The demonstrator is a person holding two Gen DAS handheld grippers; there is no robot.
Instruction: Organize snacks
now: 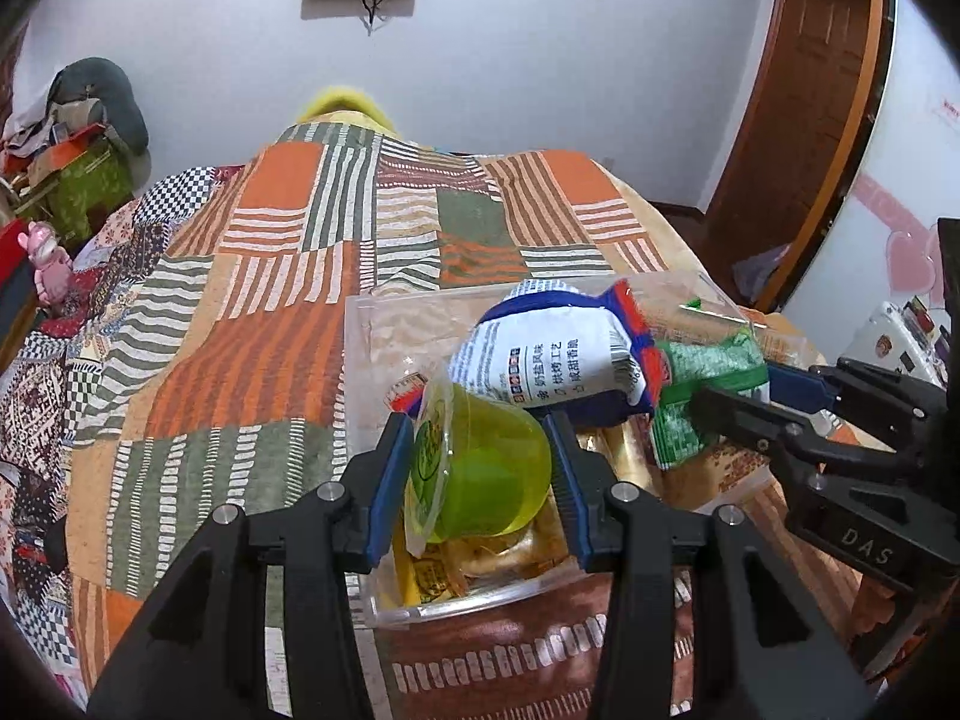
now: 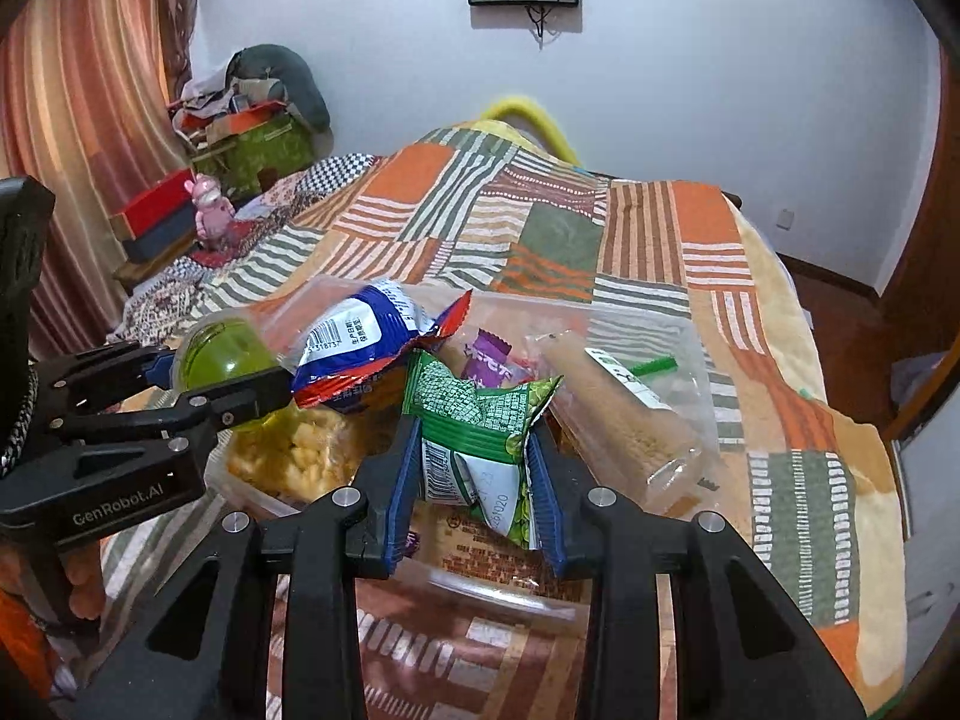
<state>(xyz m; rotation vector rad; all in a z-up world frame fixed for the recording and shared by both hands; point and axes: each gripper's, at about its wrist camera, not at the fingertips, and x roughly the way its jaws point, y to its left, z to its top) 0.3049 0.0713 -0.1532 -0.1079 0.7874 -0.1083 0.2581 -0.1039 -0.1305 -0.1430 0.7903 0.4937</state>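
Gripping snacks, both claws crowd the bin's (image 1: 360,372) rim.

The right gripper (image 1: 729,387) reads "DAS". The left gripper (image 2: 228,384) reads "GenRobot.AI". The green packet (image 2: 480,420) shows "201020".

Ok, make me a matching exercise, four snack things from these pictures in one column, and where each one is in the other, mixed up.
Things:
1. jelly cup
2. green packet
3. blue bag
4. box

Places:
A. on the quilt
B. in the left tool
C. on top of the pile
D. in the right tool

Pairs: 1-B, 2-D, 3-C, 4-A
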